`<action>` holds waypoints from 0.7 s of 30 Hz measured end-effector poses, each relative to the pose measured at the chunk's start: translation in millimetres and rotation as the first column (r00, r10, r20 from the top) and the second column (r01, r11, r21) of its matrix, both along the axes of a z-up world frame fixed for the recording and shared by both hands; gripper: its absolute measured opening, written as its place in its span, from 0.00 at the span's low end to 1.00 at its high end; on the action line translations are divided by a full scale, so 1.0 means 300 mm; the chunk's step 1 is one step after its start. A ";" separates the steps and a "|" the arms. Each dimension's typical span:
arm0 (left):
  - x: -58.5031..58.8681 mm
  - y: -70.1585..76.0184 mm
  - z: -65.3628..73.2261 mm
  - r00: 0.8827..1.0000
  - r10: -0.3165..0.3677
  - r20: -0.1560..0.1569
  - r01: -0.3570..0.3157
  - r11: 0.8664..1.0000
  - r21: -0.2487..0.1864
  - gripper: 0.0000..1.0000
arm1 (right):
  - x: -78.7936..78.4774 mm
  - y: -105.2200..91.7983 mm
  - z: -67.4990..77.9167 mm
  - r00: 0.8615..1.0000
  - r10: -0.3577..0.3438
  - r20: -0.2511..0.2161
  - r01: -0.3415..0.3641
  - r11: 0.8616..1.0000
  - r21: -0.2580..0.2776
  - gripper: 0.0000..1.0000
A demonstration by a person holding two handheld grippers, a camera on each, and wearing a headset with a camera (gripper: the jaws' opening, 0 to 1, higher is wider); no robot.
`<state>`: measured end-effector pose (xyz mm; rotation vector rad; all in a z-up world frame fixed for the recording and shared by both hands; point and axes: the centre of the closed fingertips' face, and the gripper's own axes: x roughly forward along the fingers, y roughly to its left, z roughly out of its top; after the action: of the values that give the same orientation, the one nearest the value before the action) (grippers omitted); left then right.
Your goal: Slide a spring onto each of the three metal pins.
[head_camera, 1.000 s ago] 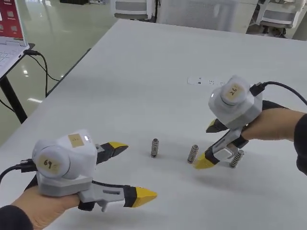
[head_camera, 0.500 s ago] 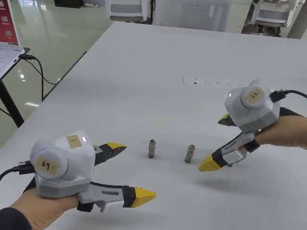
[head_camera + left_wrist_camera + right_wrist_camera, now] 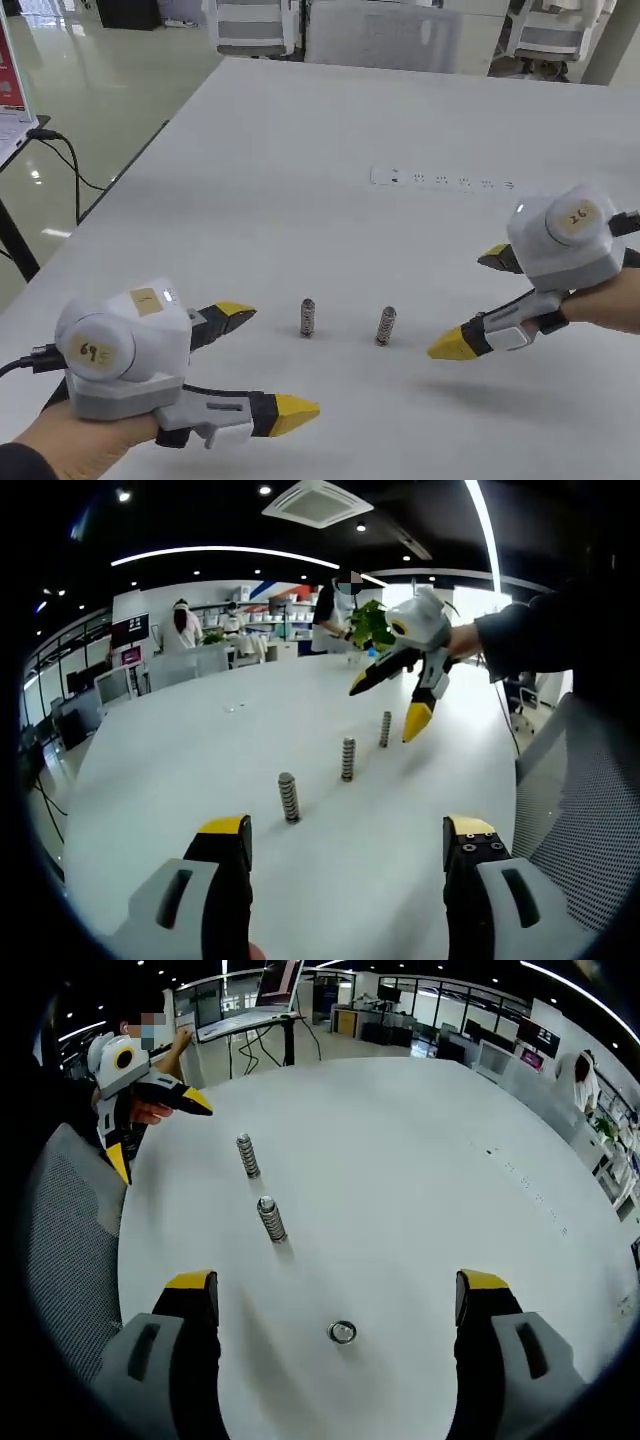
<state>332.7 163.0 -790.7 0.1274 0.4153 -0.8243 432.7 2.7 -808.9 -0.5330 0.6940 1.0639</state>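
Three springs are sitting over the pins (image 3: 265,1203). The nearest spring (image 3: 289,797), middle spring (image 3: 348,759) and far spring (image 3: 385,729) are lining up straight ahead of the left gripper (image 3: 345,840). A second ago the right gripper (image 3: 337,1295) was working low, with its jaws beside the far spring. Now it is backing up and off, jaws apart and carrying nothing, while that spring is staying put. Judging by that, the last spring is seated and the task is looking finished. Left gripper is hovering short of the row with its jaws spread and nothing between them. Each spring's long axis is running vertical, pointing up off the table (image 3: 300,150). From the right gripper the far spring is showing end-on as a small ring below and between its jaws.
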 end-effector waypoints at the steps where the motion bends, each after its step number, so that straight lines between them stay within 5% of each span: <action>1: -0.001 0.000 0.000 1.000 0.000 0.000 0.000 1.000 0.001 0.77 | -0.004 -0.008 0.000 1.000 -0.005 0.002 0.005 1.000 0.001 1.00; 21: 0.003 0.009 0.007 1.000 0.016 0.005 -0.016 1.000 -0.004 0.78 | -0.115 -0.099 -0.014 0.997 -0.075 0.020 0.073 0.995 0.064 1.00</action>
<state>333.7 165.8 -788.5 0.1225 0.4097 -0.8089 398.3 -26.8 -813.0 -0.4611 0.6532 1.0058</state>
